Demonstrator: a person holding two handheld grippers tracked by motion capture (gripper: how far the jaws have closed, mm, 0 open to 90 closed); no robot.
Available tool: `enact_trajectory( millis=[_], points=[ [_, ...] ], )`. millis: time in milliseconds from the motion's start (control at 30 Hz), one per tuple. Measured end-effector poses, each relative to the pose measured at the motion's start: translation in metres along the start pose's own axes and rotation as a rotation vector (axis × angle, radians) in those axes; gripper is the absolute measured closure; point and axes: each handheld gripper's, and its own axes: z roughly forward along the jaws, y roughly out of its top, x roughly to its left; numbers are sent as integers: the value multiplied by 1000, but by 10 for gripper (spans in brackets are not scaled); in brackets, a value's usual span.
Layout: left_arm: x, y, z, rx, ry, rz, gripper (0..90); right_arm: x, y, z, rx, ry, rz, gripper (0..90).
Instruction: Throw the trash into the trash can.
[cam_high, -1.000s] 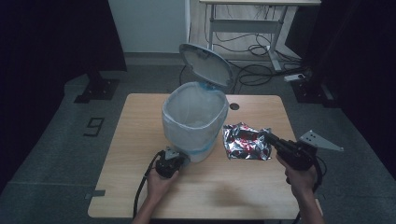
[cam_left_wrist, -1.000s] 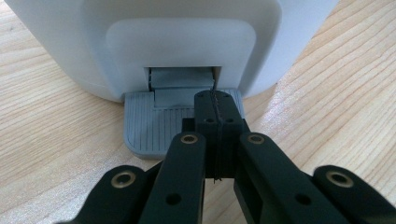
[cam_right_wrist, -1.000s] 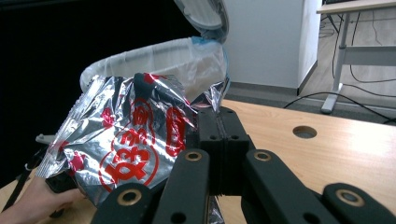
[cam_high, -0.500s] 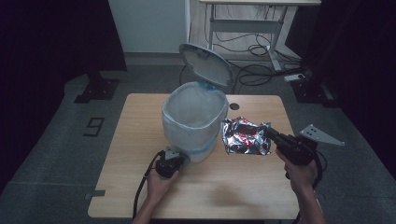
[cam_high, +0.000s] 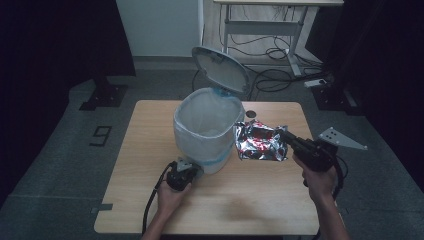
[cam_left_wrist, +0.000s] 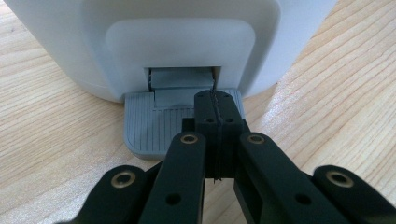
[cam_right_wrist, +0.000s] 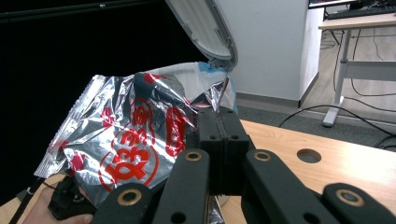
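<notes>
So the bin (cam_high: 207, 131) sits about mid-table (cam_high: 150, 200), white, with a bag liner (cam_high: 200, 112) folded over its rim and the lid (cam_high: 220, 67) tipped up and back on the far side, so the mouth is wide open. At the bin's near foot there's a grey ribbed pedal (cam_left_wrist: 149, 130), and the left gripper (cam_high: 181, 172) is right on it: in the left gripper view its jaws are pressed flat together with nothing between them, tips resting on the pedal's right half, just short of the slot where the pedal goes into the bin body. The left hand (cam_high: 170, 197) is behind it on the near side of the bin, cable trailing off toward the table's near edge. On the bin's right side is the wrapper (cam_high: 260, 142), a crinkled silver foil bag with red print. The right gripper (cam_high: 287, 137) has it by the edge farthest from the bin, jaws clamped tight on the foil. In the right gripper view (cam_right_wrist: 219, 126) the wrapper (cam_right_wrist: 126, 149) looks lifted and standing up more or less on edge, with the open lid (cam_right_wrist: 201, 28) and a bit of liner showing above and behind it. From the high view the wrapper's left edge is right beside the bin wall, maybe touching, can't really tell, and it's lower than the rim, not over the mouth. The right hand (cam_high: 317, 177) comes in from the near right of the bin. There's also a small round hole (cam_high: 250, 114) in the tabletop just past the wrapper, close to the bin's right side.
</notes>
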Motion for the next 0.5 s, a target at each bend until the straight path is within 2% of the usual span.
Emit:
enact_trajectory(
  millis=[500],
  points=[
    [0, 0, 0, -2, 2, 4, 900, 5, 13, 11, -11, -1, -6, 896]
  ],
)
